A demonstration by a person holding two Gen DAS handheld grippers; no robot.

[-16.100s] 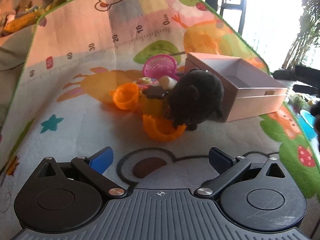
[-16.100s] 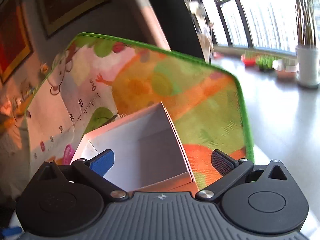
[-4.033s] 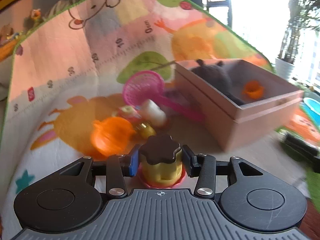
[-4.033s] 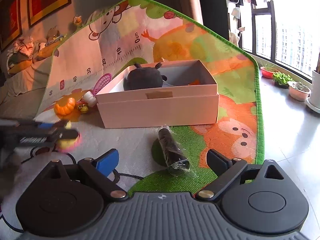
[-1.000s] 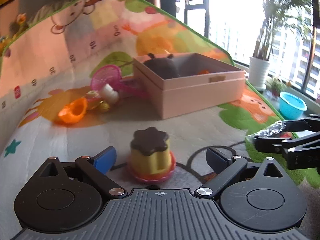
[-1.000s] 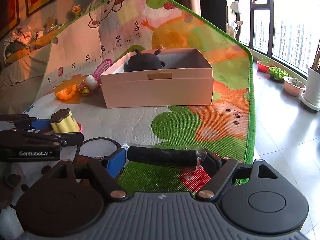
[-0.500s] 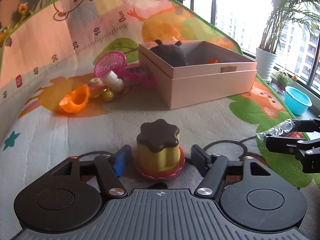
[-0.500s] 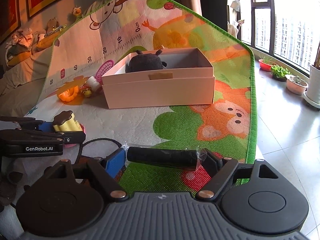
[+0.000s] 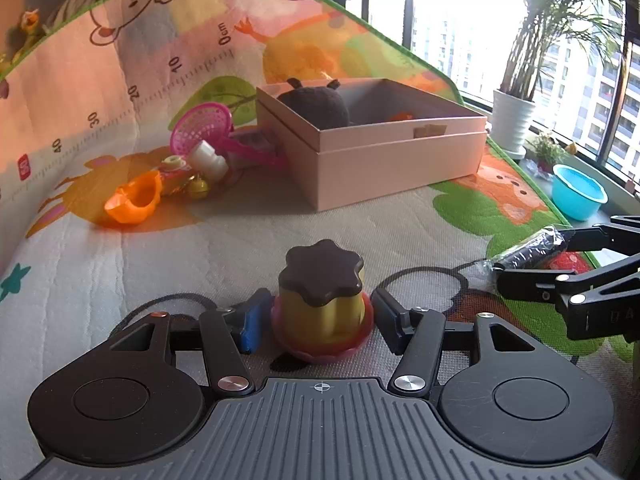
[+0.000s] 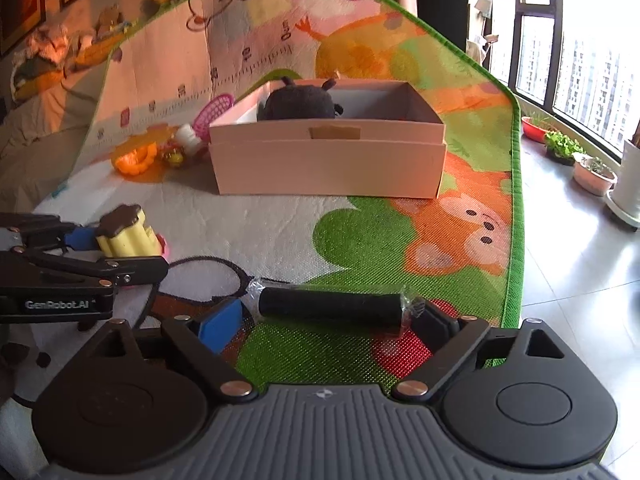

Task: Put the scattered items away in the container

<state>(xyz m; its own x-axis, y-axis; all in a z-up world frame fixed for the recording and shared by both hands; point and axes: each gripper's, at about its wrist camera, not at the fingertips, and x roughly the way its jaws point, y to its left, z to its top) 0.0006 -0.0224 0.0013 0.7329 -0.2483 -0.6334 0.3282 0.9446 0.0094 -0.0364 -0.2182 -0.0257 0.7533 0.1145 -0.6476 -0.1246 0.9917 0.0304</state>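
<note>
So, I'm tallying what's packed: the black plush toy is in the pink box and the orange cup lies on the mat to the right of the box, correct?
Not quite. The orange cup lies on the mat to the left of the pink box, not the right, as the left wrist view shows. The black plush toy is indeed in the box.

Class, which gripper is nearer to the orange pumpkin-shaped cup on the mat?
Left. The left gripper sits closer to the orange cup, around the pudding toy; the right gripper sits farther, beyond the left.
</note>
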